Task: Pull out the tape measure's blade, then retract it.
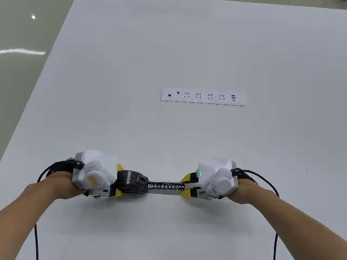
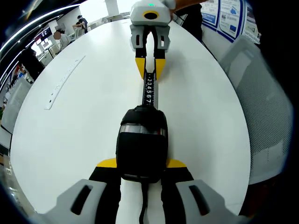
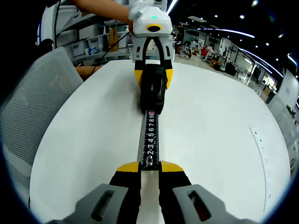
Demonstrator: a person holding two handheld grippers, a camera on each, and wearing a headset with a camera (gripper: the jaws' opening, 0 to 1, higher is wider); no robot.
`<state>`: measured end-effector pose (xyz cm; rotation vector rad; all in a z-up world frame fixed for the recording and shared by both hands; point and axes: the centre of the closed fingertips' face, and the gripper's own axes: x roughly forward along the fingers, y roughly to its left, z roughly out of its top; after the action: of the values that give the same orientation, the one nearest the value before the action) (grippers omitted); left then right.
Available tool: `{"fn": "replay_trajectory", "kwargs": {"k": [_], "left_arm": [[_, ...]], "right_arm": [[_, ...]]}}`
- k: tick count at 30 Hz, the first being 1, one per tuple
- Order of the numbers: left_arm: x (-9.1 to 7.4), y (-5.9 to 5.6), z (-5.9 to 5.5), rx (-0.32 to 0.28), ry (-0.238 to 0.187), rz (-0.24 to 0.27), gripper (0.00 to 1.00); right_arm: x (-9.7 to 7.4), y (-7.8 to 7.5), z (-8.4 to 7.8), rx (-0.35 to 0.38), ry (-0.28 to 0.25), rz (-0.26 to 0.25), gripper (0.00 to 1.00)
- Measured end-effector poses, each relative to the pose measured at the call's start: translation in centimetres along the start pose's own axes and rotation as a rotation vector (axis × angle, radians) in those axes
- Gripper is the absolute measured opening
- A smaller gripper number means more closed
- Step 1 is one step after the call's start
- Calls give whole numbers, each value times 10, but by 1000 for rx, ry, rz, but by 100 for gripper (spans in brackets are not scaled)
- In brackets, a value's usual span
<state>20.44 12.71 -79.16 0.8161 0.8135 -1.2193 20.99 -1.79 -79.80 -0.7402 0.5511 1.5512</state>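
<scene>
The black tape measure (image 2: 141, 140) is near the edge of the white table (image 1: 162, 49) closest to the person; I cannot tell if it rests on the table or hangs just over it. The left gripper (image 2: 141, 163) has one yellow tip on each side of the case and squeezes it, so this gripper is closed tight on the tape measure. A short piece of the blade (image 3: 150, 137) is pulled out of the case; it runs straight across to the right gripper (image 3: 149, 167), and black numbers show along it. The right gripper's two yellow tips are pinched together on the very end of the blade, so it is closed on the blade. The two grippers point at each other, with the blade stretched flat between them; in the head view the case is on the left and the end of the blade is on the right. A hand holds each gripper from behind: the left hand (image 1: 60, 184) and the right hand (image 1: 245, 189). A long white power strip (image 1: 203, 97) lies flat farther up the table, well apart from the grippers. A grey mesh chair (image 3: 32, 116) stands beside the table.
</scene>
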Motion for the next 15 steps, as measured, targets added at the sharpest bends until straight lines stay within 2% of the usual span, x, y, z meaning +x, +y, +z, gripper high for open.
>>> {"fn": "replay_trajectory", "kwargs": {"k": [15], "left_arm": [[0,0,-1,1,1,0,28]], "right_arm": [[-3,0,-3,2,2,-1,13]]}}
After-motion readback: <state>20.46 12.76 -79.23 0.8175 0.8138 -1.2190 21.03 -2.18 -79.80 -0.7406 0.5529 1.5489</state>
